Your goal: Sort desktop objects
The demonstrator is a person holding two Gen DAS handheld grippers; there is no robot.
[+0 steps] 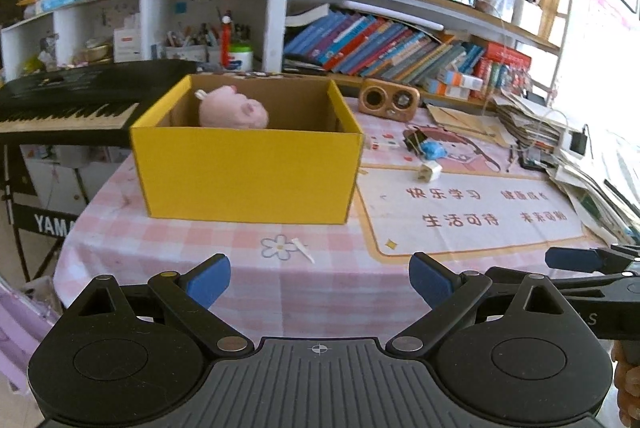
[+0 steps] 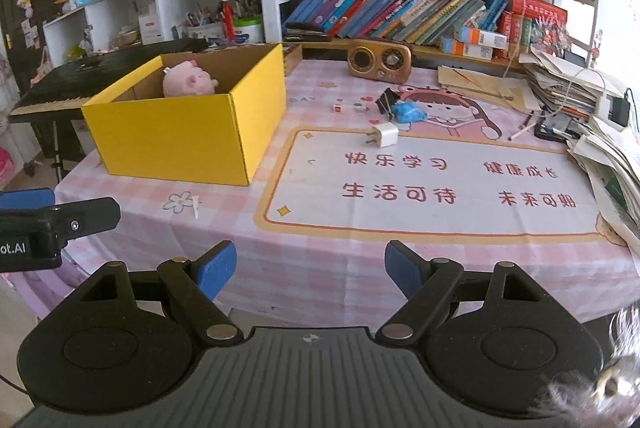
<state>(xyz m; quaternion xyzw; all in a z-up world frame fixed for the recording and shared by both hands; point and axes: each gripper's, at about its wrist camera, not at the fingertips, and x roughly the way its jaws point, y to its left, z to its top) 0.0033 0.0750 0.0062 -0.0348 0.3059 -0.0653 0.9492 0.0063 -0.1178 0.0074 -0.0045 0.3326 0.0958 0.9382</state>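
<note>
Holding both claws back at the near edge of the tabletop (image 2: 320,268), I have the left claw (image 1: 320,282) spread wide and pinching nothing, and the right claw (image 2: 310,268) likewise spread and empty. From the right wrist view the yellow box (image 2: 180,140) sits at about 11 o'clock with the pink plush pig (image 2: 188,80) already inside it, so I judge the sorting has begun and the loose pieces are what remains. Those pieces lie past the printed mat (image 2: 432,184): the white plug adapter (image 2: 383,135) at roughly 12 to 1 o'clock from my right claw, the blue crumpled item (image 2: 409,112) and the black binder clip (image 2: 387,101) touching or just beside each other a little farther on, and two small dice (image 2: 348,107) just beside them toward the box. In the left wrist view the same adapter (image 1: 428,171) falls off at 1 to 2 o'clock, beyond the box's right corner, so I reckon the right claw is the nearer and better-lined arm for it. Its prongs point toward the box, giving it a long axis running roughly 9 to 3 o'clock, across my approach; I would close across its short sides. A thin white sliver (image 2: 196,206) near the flower print lies at 10 o'clock, nearer the left claw.
</note>
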